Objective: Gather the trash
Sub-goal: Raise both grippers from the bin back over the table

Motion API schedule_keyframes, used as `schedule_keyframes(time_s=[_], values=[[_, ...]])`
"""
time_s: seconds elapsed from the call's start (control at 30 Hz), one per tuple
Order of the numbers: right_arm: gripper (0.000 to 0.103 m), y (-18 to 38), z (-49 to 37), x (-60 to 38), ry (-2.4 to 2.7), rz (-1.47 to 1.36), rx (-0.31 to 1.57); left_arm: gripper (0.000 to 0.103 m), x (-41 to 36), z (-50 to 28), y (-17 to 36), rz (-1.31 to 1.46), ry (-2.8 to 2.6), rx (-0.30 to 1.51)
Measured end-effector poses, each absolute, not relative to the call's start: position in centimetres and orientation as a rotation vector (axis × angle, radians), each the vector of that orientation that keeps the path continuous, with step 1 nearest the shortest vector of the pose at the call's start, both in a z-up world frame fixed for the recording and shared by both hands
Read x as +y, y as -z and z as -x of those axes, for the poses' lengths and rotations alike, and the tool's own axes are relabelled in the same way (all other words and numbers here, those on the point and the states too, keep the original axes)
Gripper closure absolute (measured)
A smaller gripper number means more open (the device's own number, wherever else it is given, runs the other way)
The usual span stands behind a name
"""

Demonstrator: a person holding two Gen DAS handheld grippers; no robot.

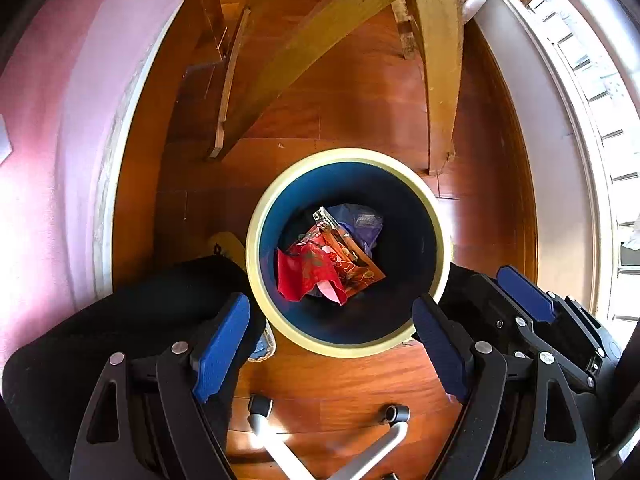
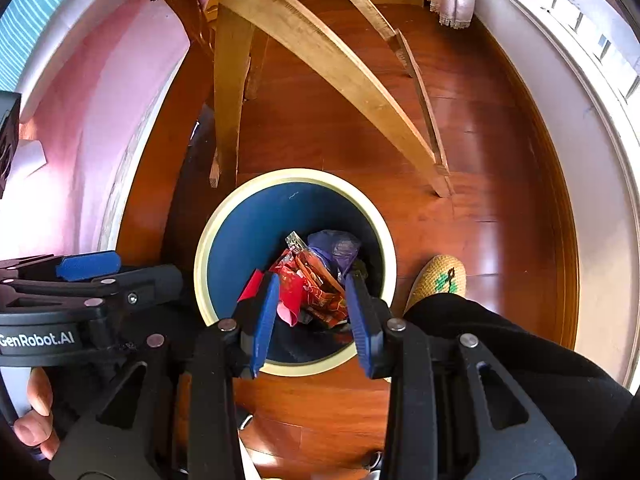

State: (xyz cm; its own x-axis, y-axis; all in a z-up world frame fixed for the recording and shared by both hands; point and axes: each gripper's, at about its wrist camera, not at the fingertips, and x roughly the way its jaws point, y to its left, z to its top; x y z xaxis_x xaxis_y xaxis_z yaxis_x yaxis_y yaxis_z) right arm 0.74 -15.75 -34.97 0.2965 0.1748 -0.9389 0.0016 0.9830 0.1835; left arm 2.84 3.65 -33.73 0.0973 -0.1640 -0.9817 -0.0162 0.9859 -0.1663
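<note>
Below, the left hand-held gripper [image 1: 332,344] hung with its blue pads spread wide and nothing between them. It pointed down over the round bin [image 1: 280,192], cream-rimmed and blue inside, which stood on the wooden floor [image 1: 360,92]. Red and orange wrappers [image 1: 320,268] and a purple bag [image 1: 360,220] lay at the bin's bottom. Farther right, the right hand-held gripper [image 2: 312,316] hovered over the same bin, its pads partly apart and empty.

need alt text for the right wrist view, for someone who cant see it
Looking down past the open, empty right gripper into a round blue bin with a cream rim, holding red wrappers and a purple bag. It stands on a wooden floor.
</note>
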Motion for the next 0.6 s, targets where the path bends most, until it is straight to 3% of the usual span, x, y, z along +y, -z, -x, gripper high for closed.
schedule_keyframes(time_s=[0.6], values=[[0.072, 25.2, 4.6, -17.8, -0.105, -0.232, 1.156, 0.018, 3.3, 3.0, 22.7, 0.094, 0.24, 1.316]])
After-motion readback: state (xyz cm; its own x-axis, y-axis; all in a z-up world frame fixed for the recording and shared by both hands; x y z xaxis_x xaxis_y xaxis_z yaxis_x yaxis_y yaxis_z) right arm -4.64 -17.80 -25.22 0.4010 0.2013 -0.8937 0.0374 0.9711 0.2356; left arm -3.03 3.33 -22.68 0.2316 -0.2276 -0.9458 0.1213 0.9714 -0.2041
